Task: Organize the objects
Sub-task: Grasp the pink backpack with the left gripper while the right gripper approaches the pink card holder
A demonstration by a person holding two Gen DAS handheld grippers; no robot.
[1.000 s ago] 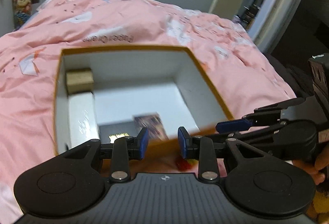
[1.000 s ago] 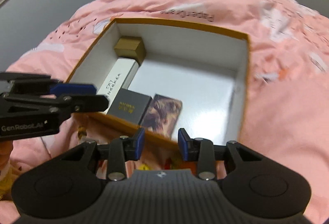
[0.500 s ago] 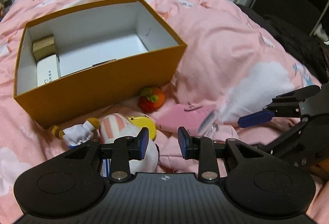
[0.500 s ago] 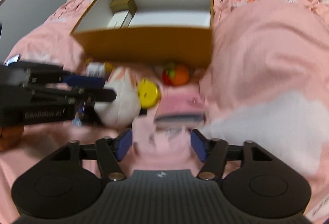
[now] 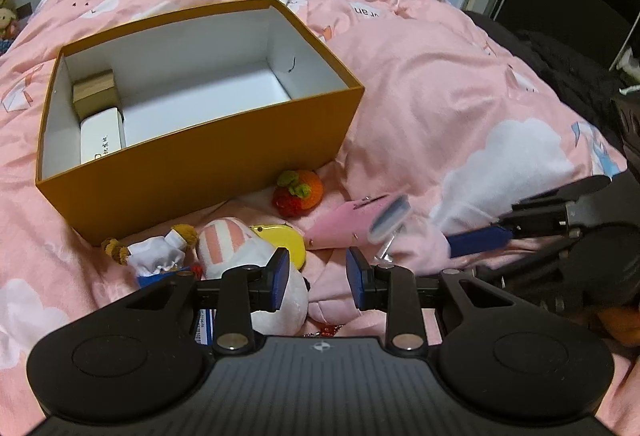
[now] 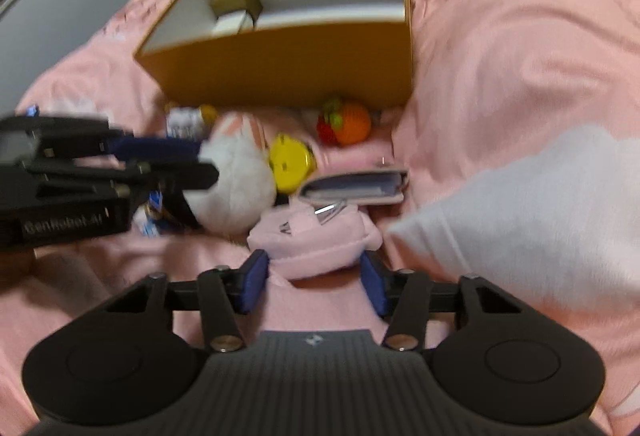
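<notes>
An orange box (image 5: 224,160) with a white inside stands open on a pink duvet (image 5: 460,84). In its far left corner sits a small gold carton (image 5: 94,92), and a white carton (image 5: 100,140) lies just nearer along the same wall.

In front of the near wall of the box a heap of small things lies on the duvet: a knitted strawberry and orange (image 5: 298,192) closest to the box, a round yellow case (image 5: 286,240), a white plush with pink stripes (image 5: 248,256), a small doll in white with brown hands (image 5: 154,256) at the left, and a pink wallet (image 5: 348,218) at the right. Nearest of all is a pink plush pouch (image 6: 316,240) with a metal clip on top; the wallet lies just beyond it.

The left gripper (image 5: 316,276) hangs over the white plush, its jaws nearly together with nothing between them. The right gripper (image 6: 316,276) is down at the pink plush pouch; its jaws are closing with the near end of the pouch between the blue pads, which do not yet squeeze it
</notes>
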